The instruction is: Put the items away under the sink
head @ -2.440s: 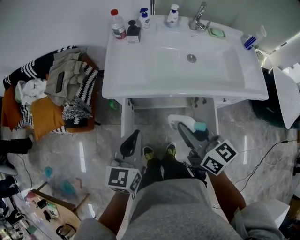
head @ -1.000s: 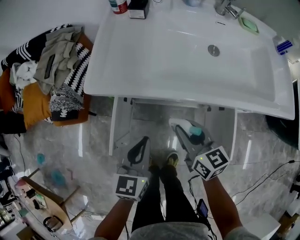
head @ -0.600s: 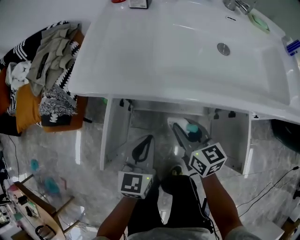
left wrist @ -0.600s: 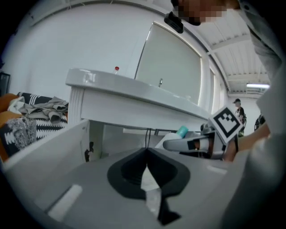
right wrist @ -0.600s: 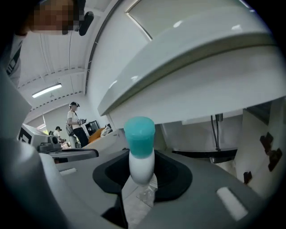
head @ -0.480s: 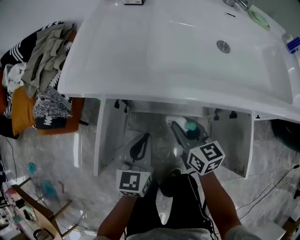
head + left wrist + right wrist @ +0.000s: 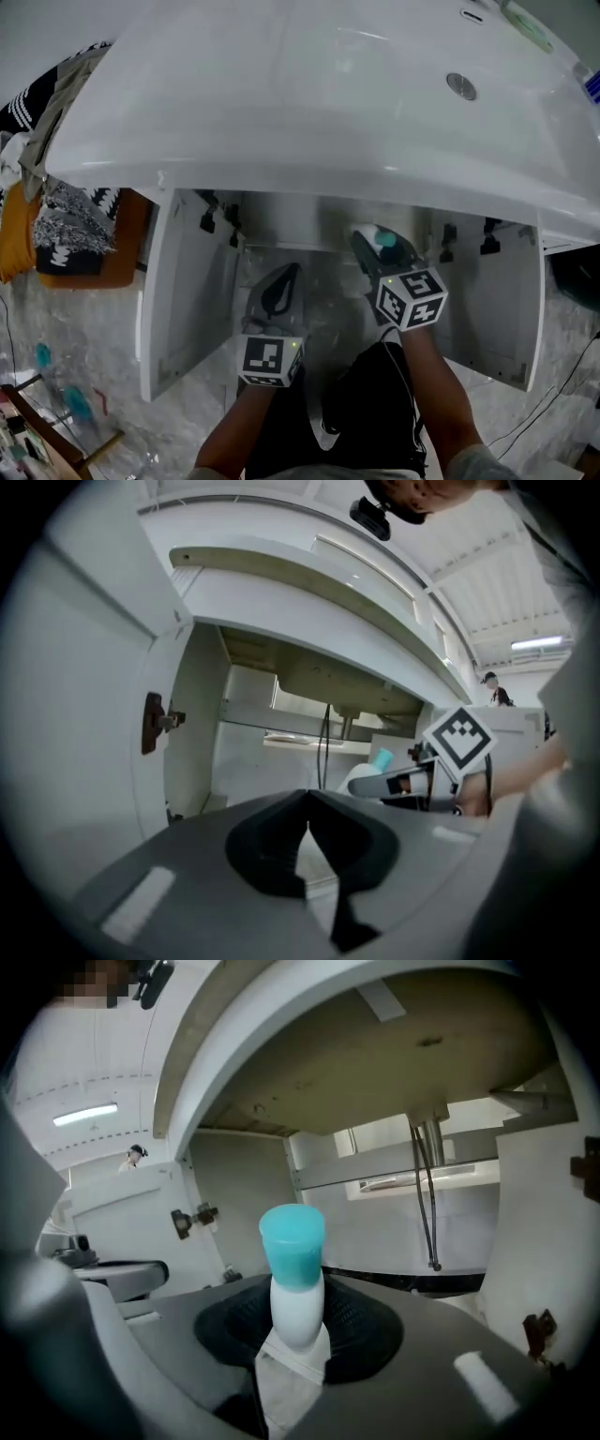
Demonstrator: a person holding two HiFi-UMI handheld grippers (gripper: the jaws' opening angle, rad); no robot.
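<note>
My right gripper point(image 7: 382, 249) is shut on a white bottle with a teal cap point(image 7: 292, 1274), which sticks up between its jaws. It is held at the mouth of the open cabinet point(image 7: 309, 225) under the white sink point(image 7: 309, 94). The bottle's teal cap point(image 7: 385, 240) shows just below the basin's front edge. My left gripper point(image 7: 278, 292) is shut with nothing in it, its jaws meeting at the tips, and hangs in front of the cabinet to the left. From the left gripper view the bottle point(image 7: 375, 769) and the right gripper's marker cube point(image 7: 459, 742) are seen at the right.
Both cabinet doors stand open, the left door point(image 7: 164, 291) and the right door point(image 7: 511, 300). Inside the cabinet are a drain pipe and hoses point(image 7: 427, 1194) and a low shelf point(image 7: 300, 742). A pile of clothes point(image 7: 56, 206) lies on the floor at the left.
The head has dropped lower and closer to the cabinet. Both grippers have moved forward to the cabinet's mouth, the right one still carrying the bottle.
</note>
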